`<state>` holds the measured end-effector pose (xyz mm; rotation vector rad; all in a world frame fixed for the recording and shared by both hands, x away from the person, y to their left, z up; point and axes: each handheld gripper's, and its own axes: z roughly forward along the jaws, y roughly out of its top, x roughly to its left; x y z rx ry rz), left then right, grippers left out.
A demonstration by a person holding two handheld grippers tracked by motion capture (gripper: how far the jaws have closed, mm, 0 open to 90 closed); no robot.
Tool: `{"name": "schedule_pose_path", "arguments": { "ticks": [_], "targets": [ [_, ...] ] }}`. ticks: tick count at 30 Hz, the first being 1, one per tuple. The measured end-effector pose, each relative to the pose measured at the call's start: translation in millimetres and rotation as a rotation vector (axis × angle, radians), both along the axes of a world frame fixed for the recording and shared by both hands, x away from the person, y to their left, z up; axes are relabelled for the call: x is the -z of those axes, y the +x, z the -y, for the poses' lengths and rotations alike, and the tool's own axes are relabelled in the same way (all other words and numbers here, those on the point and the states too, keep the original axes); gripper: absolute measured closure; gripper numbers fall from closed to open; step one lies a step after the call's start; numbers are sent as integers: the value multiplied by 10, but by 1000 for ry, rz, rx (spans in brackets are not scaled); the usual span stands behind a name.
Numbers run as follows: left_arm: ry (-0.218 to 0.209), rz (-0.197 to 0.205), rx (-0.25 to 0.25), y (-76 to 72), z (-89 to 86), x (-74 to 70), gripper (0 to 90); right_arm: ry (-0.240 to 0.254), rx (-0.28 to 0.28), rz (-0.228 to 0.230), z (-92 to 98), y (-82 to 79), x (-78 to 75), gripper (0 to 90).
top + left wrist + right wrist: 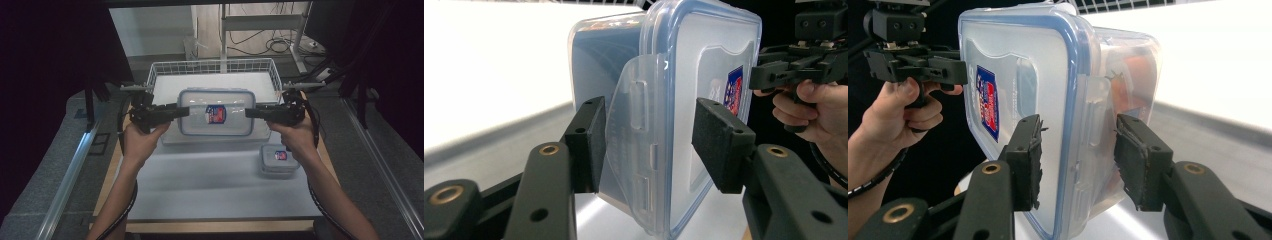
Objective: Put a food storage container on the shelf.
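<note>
The left gripper's (183,111) fingers (589,142) gape around one end latch of the big plastic box (216,112); the right gripper's (251,113) fingers (1028,160) gape around the opposite latch. The box sits before a wire basket (215,67), a small box (278,158) nearby on the tabletop (210,185).

Bright overexposed table (215,185), dark surroundings, slightly soft focus.

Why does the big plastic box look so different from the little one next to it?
The big box is much larger than the little box. The big box has a tool at each end, the left tool and right tool; nothing touches the little box. The big box sits farther away, by the wire basket. Both have clear lids with blue rims and a red-and-blue sticker.
</note>
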<state>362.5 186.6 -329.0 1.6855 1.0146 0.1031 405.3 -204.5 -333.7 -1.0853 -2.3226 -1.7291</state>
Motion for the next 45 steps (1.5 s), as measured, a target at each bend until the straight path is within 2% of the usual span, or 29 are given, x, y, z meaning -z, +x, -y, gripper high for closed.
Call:
{"name": "schedule_pose_path", "arguments": {
  "ticks": [7,8,9,13,14,18,22,24,31,35,45],
  "targets": [
    [-7,-14,-7,243,-27,-77,489,8,14,-18,-42,236,-82,543],
    [-13,-17,-10,293,-27,-83,489,8,33,-21,-57,330,-123,539],
    [-22,-24,-12,361,-28,-93,490,11,38,-20,-60,357,-136,539],
    [-36,-31,-16,460,-29,-125,489,18,59,-29,-62,488,-214,538],
    [-52,-34,-21,505,-35,-152,490,26,60,-34,-59,520,-230,538],
    [-49,-28,-28,567,-34,-231,491,42,67,-42,-61,602,-304,537],
    [-45,-48,-40,635,-29,-272,491,39,75,-50,-75,677,-341,532],
    [-47,-56,-45,670,-35,-265,491,41,79,-62,-86,730,-335,530],
    [-96,-86,-57,791,-82,-176,489,26,94,-76,-131,856,-359,527],
    [-114,-76,-73,833,-110,-147,486,25,100,-78,-167,911,-364,524],
    [-111,-67,-104,907,-121,-128,472,54,133,-77,-224,1025,-324,503]
  ]
}}
